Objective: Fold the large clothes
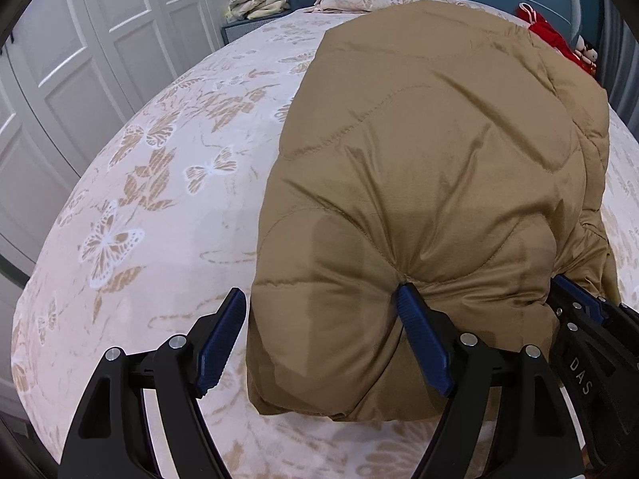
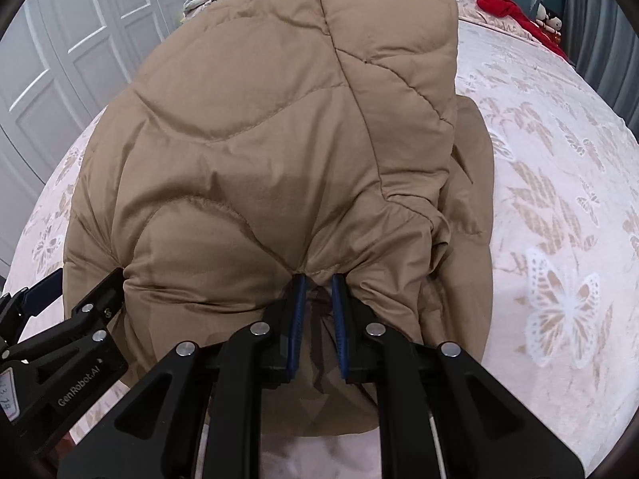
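Tan quilted jacket [image 1: 431,183] lies folded on the bed [image 1: 159,183], bulk toward 12 o'clock. Left gripper [image 1: 319,343] spread wide, right finger dug into the near hem, nothing pinched. Right gripper [image 2: 318,319] nearly closed, nipping a hem pleat. Judgement: seat the fold flat before release; ease off slowly so the padding doesn't spring back.
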### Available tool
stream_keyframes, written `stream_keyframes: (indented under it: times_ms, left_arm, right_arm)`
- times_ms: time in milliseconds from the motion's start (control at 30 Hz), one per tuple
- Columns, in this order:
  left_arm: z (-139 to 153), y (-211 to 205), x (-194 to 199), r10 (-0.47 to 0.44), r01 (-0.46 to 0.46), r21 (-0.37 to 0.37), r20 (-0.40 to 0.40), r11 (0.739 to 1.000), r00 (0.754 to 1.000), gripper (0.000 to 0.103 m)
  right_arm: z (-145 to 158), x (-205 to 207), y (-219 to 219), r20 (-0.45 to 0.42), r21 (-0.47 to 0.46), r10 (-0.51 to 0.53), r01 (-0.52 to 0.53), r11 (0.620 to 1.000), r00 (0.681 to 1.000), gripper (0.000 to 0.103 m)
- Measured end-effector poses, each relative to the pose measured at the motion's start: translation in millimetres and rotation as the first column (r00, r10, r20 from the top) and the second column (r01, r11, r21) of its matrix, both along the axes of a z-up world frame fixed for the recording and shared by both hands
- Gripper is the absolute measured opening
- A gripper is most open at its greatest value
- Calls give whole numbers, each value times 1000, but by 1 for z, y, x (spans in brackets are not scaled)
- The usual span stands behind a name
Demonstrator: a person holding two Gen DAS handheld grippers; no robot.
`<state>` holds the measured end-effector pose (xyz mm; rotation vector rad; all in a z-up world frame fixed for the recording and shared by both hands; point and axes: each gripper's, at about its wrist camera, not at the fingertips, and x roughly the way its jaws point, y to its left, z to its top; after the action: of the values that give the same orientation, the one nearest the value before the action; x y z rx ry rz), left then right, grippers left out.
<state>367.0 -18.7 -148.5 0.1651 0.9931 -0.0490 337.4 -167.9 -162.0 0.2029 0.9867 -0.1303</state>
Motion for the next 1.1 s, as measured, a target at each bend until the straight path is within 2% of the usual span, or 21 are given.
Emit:
stream_keyframes:
  times_ms: [300,500,533,600,633,667,733,833,1100]
  left_arm:
    - [-7,-5,2,0,0,24,11,1000,1000,78]
    - [4,-6,-6,-6,5,32,27,999,1000,78]
    - [9,-6,-9,-7,7,26,24,1000,1000,77]
    - [16,-3,-16,-8,8,17,15,1000,1000,76]
    - [20,-2,-21,-7,7,15,15,1000,1000,76]
    - [26,-1,-28,-9,8,15,20,1000,1000,76]
    - [39,0,-47,-18,17,24,51,1000,999,76]
    - [56,0,-72,-34,33,15,70,999,997,76]
    - [78,2,-127,-57,57,-2,74,998,996,76]
  right_arm:
    - [-8,4,-5,11,13,-7,6,1000,1000,11]
    - [-2,-2,-8,36,21,13,-13,1000,999,13]
    - [1,-6,-9,35,22,12,-12,1000,999,15]
    - [16,-20,-11,36,38,-1,0,999,999,28]
    - [23,-28,-11,50,43,-9,6,999,999,46]
    - [33,-40,-11,75,49,-15,11,999,997,57]
    - [51,-64,-6,110,34,-10,6,999,994,59]
    - [65,-95,-3,108,17,-1,-1,1000,994,59]
    - [78,-162,-14,102,85,-74,66,994,992,59]
